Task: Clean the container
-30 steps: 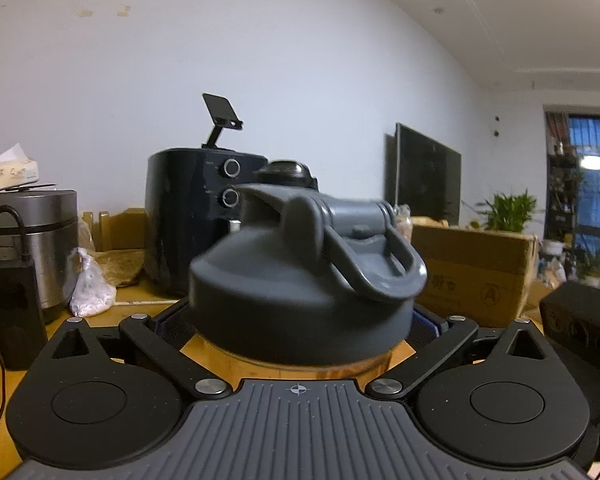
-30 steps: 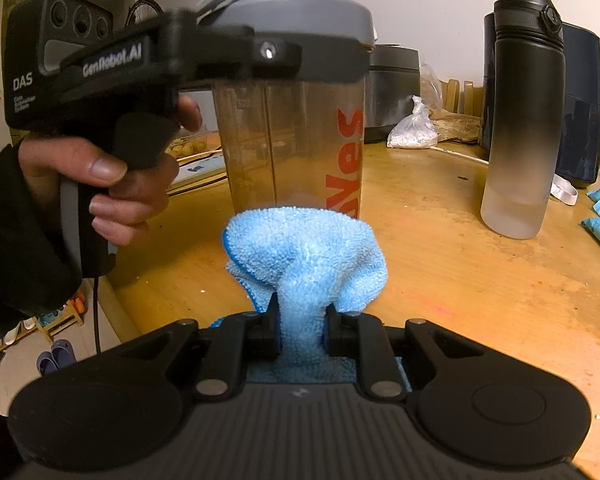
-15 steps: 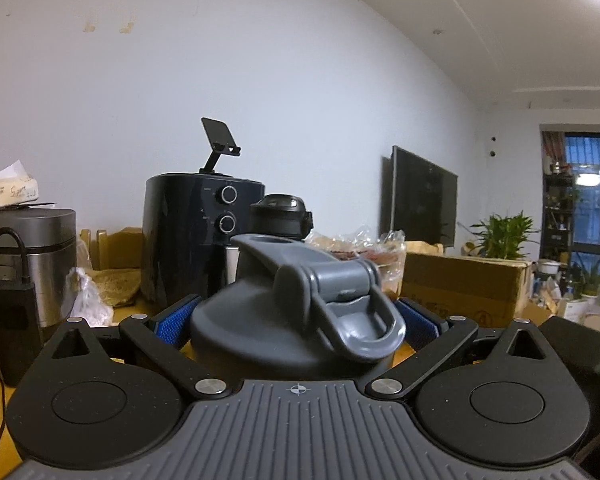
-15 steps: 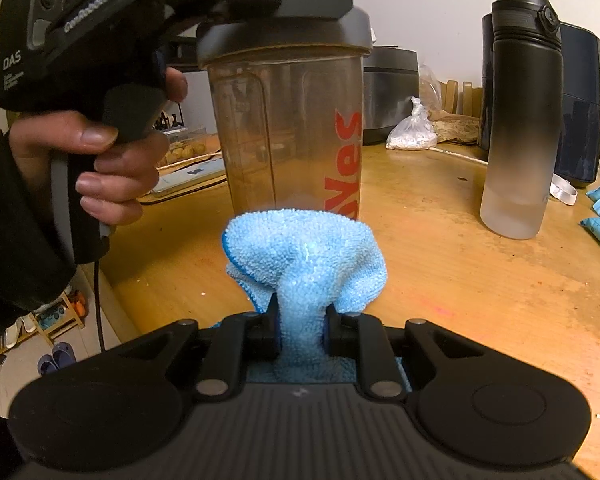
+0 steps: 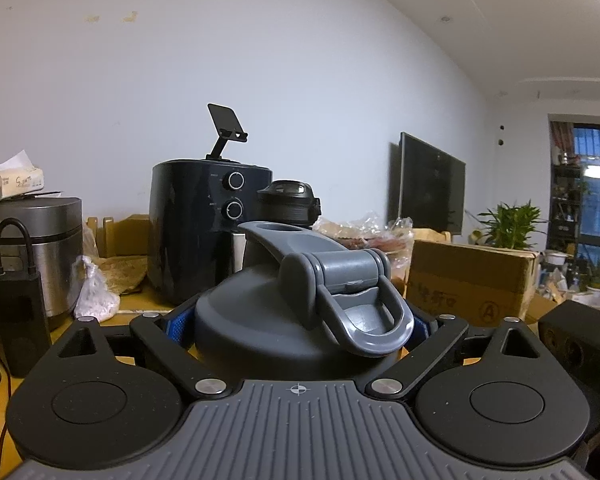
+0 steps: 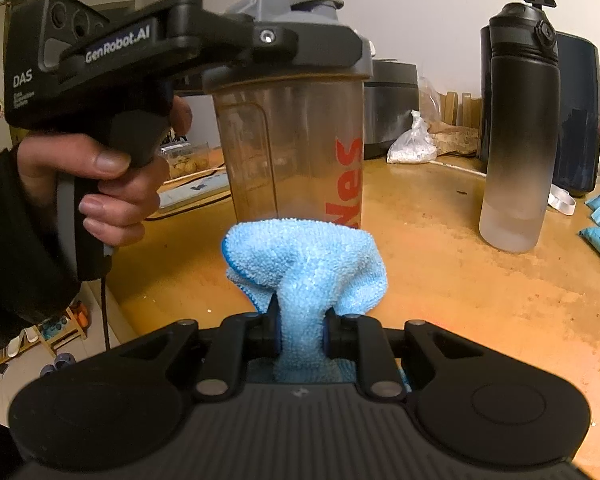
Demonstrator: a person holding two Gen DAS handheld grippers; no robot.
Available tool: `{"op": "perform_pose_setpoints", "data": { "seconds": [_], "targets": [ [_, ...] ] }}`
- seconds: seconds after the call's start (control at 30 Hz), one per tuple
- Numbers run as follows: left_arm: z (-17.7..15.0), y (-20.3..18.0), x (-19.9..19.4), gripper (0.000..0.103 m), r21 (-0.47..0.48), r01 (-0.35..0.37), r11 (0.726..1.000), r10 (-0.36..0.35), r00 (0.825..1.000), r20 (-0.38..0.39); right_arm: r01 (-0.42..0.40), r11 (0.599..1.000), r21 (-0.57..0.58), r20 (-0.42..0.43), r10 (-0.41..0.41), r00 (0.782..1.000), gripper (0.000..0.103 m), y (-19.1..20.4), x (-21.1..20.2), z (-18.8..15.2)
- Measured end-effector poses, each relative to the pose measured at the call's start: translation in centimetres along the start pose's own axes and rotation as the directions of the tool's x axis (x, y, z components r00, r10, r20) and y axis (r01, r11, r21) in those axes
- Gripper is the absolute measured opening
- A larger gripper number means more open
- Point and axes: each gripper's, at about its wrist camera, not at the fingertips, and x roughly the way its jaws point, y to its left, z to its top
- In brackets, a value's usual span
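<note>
shaker lid (image 5: 300,320) clamped between left gripper (image 5: 300,322) jaws

The smoky translucent plastic shaker cup (image 6: 288,152) bore red lettering and a matte grey flip-top lid (image 5: 300,300). The fluffy microfibre cloth (image 6: 304,264) was sky blue. The tall water bottle (image 6: 516,128) faded from black to frosted white on the orange-brown wooden tabletop (image 6: 440,264).
</note>
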Motion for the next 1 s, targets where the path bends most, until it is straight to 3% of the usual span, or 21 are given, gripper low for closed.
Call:
{"op": "perform_pose_setpoints", "data": {
  "seconds": [0.57,1.0],
  "targets": [
    [0.3,0.1,0.0,0.095,0.001,-0.003,1.0,0.003,0.999,-0.033,0.007,1.0,-0.004,0.124,-0.007,0.992,0.012,0.0,-2.0,1.1],
    [0.4,0.1,0.0,0.095,0.003,0.002,1.0,-0.001,0.999,-0.045,0.01,1.0,-0.025,0.281,-0.002,0.96,0.011,0.7,-4.6,2.2]
  ]
}}
